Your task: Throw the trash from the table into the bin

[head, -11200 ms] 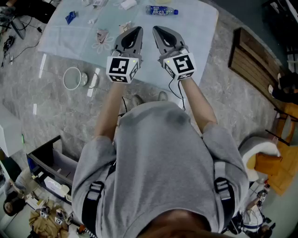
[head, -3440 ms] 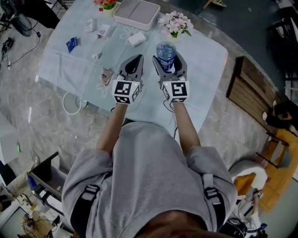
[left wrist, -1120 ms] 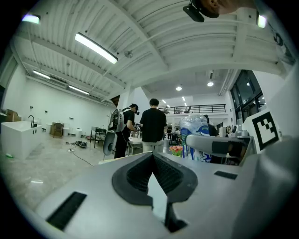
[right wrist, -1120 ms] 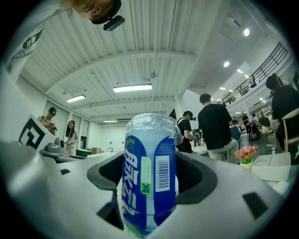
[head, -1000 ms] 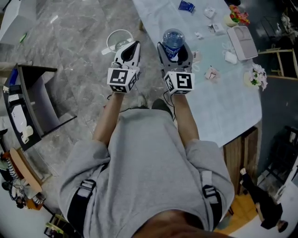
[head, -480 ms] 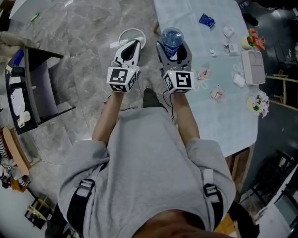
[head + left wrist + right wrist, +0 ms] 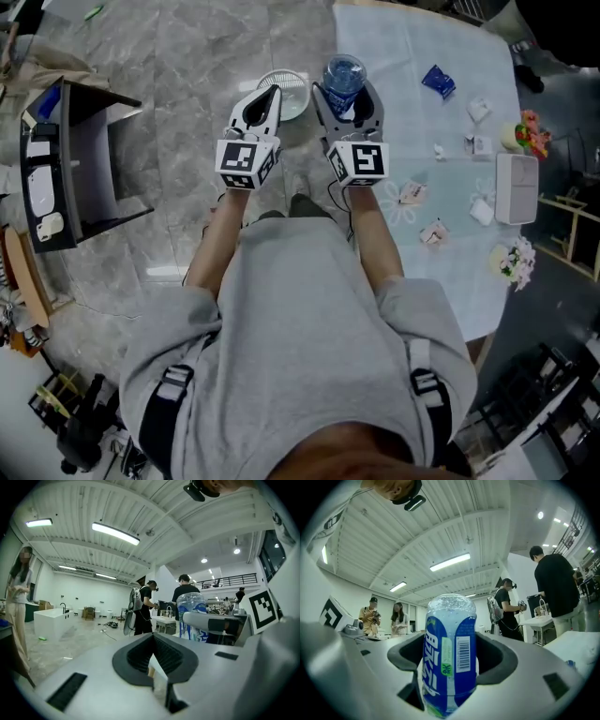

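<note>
Two grips: R gripper (image 7: 346,94) jaws on upright bottle (image 7: 449,653), axis vert.; L gripper (image 7: 268,94) jaws shut on scrap (image 7: 157,674).

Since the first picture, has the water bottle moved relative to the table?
Yes. The bottle lay flat on the table then; now the right tongs hold it upright at the table's edge, beside the bin.

The bottle (image 7: 344,73), at first lying on the table (image 7: 412,131), now stands clamped in the right gripper (image 7: 347,101). The person has turned away from the table, now at right. The bin (image 7: 295,94) now sits just beyond the left gripper (image 7: 270,94).
</note>
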The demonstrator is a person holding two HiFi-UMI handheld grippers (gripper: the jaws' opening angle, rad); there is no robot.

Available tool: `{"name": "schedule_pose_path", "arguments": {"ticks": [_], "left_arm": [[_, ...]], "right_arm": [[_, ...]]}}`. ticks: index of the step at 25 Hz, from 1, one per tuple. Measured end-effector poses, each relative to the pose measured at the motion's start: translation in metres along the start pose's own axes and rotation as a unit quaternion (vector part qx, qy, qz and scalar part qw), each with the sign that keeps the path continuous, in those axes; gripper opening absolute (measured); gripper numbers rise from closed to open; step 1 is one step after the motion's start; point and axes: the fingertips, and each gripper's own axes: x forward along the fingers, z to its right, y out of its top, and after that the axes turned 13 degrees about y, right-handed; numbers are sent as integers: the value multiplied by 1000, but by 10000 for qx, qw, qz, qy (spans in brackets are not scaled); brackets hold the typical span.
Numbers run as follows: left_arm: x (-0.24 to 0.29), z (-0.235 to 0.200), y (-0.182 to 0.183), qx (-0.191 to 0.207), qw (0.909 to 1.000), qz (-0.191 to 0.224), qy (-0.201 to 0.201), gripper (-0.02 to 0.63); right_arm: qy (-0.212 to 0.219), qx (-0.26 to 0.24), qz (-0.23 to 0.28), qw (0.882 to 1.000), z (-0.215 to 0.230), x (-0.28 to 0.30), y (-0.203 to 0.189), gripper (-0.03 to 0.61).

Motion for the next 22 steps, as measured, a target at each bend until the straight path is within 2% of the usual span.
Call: {"name": "schedule_pose_path", "arguments": {"ticks": [11,16,22], "left_arm": [[39,-39,-15,-33,9990,-262,360,5],[67,-59,-24,-27,9990,-356,268,5],[107,-89,-42,-80,9984,-556,-10,5]], "right_arm": [[332,257,-107,9991,16,63,-23,334],[296,340,-233,9987,22,92,-44,334],[-10,455,-373,9983,36,131,-74,334]]}}
